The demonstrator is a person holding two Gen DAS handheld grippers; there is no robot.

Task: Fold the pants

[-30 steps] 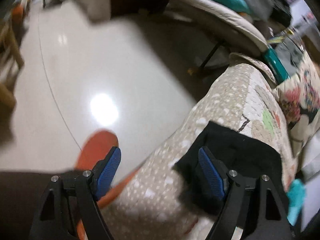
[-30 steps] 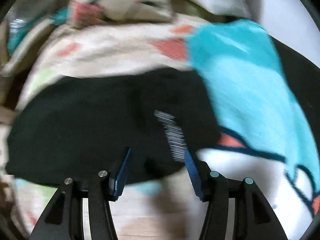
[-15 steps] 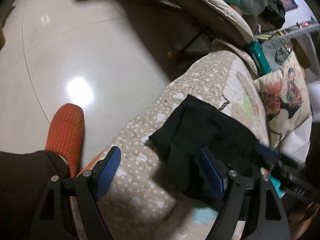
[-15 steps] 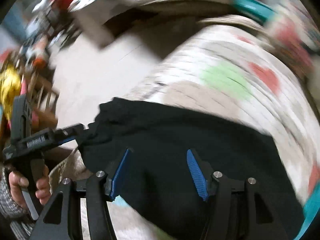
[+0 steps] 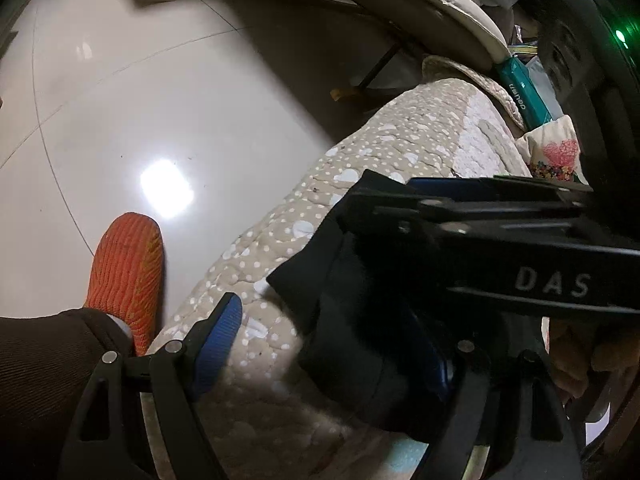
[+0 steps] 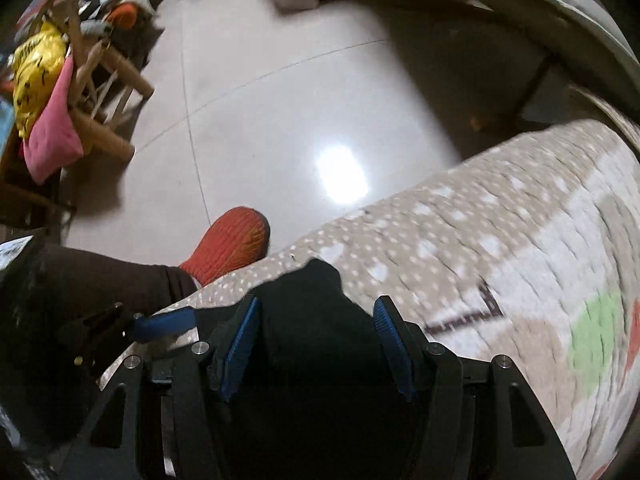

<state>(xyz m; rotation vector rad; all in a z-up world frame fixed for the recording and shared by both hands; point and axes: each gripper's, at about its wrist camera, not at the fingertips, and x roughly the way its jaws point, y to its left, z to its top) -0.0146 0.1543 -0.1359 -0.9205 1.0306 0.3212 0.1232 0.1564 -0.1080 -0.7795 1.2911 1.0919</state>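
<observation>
2 grippers worked over black pants (image 5: pixel 352 320) that lay bunched on the dotted quilt (image 5: pixel 260 264) at the bed's edge, their long axis running from near the cameras toward the far-left corner that pointed at the floor (image 5: pixel 160 92). The left gripper (image 5: pixel 320 344) stood wide open, its near blue pad over bare quilt and the other against the dark cloth, grasping nothing. The right gripper (image 6: pixel 316 344) was also spread, both blue pads straddling the fabric (image 6: pixel 312 312) without pinching it. Beyond the quilt's edge sat an orange slipper (image 5: pixel 128 268) on glossy tile, and farther off a wooden chair (image 6: pixel 100 80) stood with a pink cushion (image 6: pixel 52 132).
</observation>
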